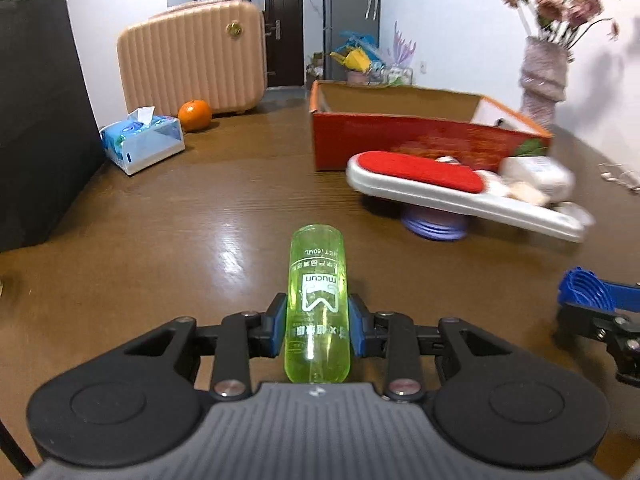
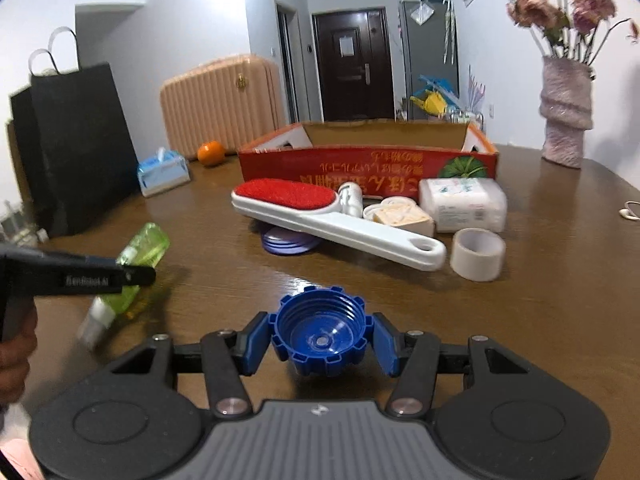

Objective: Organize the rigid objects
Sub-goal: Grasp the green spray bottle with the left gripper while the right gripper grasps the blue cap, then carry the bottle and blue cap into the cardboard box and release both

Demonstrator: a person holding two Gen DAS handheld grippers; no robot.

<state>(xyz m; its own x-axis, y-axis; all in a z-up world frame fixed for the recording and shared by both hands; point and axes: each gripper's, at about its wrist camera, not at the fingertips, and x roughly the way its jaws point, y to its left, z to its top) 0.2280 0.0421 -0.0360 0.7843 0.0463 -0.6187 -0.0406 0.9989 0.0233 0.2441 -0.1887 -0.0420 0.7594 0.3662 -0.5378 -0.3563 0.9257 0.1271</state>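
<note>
Nearest to me, the left gripper (image 1: 318, 322) has its blue pads pressed against both sides of a translucent green bottle (image 1: 318, 308), which points away over the brown table (image 1: 180, 240); printed lettering runs along its body. From the other side, that bottle (image 2: 138, 268) shows a whitish cap end toward the near edge, and it hangs above the wood.

To the right, the right gripper (image 2: 320, 340) is clamped on a blue screw cap (image 2: 320, 336), its open threaded inside facing the camera. The same cap (image 1: 586, 288) peeks in at the right edge of the left wrist view.

Farther out lies a white lint brush (image 2: 336, 222) with a red pad, resting tilted across a stack of purple discs (image 2: 286, 242). Just right of its handle end stands a roll of pale tape (image 2: 478, 254). Behind the handle sit a small cream-coloured box (image 2: 404, 218), a white bottle (image 2: 352, 198) and a wrapped white packet (image 2: 464, 204), all close together.

Beyond them is an open red cardboard box (image 2: 368, 160), its near wall printed with yellow characters.

Far left are a black paper bag (image 2: 80, 152), a blue tissue pack (image 2: 164, 172) and an orange (image 2: 211, 153) in front of a pink suitcase (image 2: 220, 100). Far right stands a vase (image 2: 566, 112) of dried flowers.
</note>
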